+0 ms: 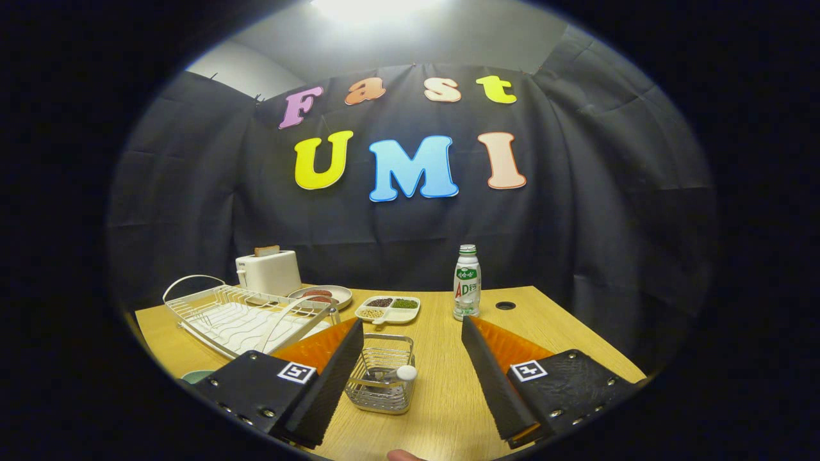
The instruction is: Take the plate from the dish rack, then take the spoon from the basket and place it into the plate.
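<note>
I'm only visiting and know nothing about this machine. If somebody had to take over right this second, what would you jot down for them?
Tool: open and holding nothing, its fingers spread wide above the table.
Spoon: in the wire basket, which sits between the fingers, close to the left one.
Dish rack: beyond the left finger; I see no plate standing in it.
A greenish rim peeks out beside the left finger below the rack; it may be the plate, but I cannot tell.
Done: possibly the plate step.
Left: grasp the spoon, lift it out, lay it in the plate.
</note>
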A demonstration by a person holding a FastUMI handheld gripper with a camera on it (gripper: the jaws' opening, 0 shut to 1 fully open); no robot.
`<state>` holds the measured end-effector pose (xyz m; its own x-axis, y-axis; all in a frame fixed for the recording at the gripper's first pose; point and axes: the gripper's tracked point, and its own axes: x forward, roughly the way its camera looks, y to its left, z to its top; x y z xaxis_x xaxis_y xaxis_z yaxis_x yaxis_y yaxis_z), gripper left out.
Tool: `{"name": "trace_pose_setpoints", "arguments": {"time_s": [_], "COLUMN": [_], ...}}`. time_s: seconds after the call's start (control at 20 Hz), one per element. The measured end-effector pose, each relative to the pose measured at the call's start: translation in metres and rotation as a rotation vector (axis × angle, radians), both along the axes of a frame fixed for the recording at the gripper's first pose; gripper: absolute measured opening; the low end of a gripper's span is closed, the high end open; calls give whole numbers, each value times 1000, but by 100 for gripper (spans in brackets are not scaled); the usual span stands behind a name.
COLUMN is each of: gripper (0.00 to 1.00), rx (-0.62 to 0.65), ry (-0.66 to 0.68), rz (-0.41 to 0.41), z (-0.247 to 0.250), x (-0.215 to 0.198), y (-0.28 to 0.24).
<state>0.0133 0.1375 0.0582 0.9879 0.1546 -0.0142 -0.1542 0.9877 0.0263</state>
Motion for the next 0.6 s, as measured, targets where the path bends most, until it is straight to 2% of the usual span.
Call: {"name": "trace_pose_setpoints", "arguments": {"time_s": [0.15,0.2,0.3,0.45,0.5,0.6], "gripper": [82,74,32,30,17,16], "rx": [4,1,20,35,54,66], "ry": [40,40,17,14,8,0], "rz": [18,-11,-5,34,37,54], "z": [-19,-19,-13,-13,-11,-8], "x": [13,16,19,19,22,23], "y": [4,-2,3,11,15,17]}}
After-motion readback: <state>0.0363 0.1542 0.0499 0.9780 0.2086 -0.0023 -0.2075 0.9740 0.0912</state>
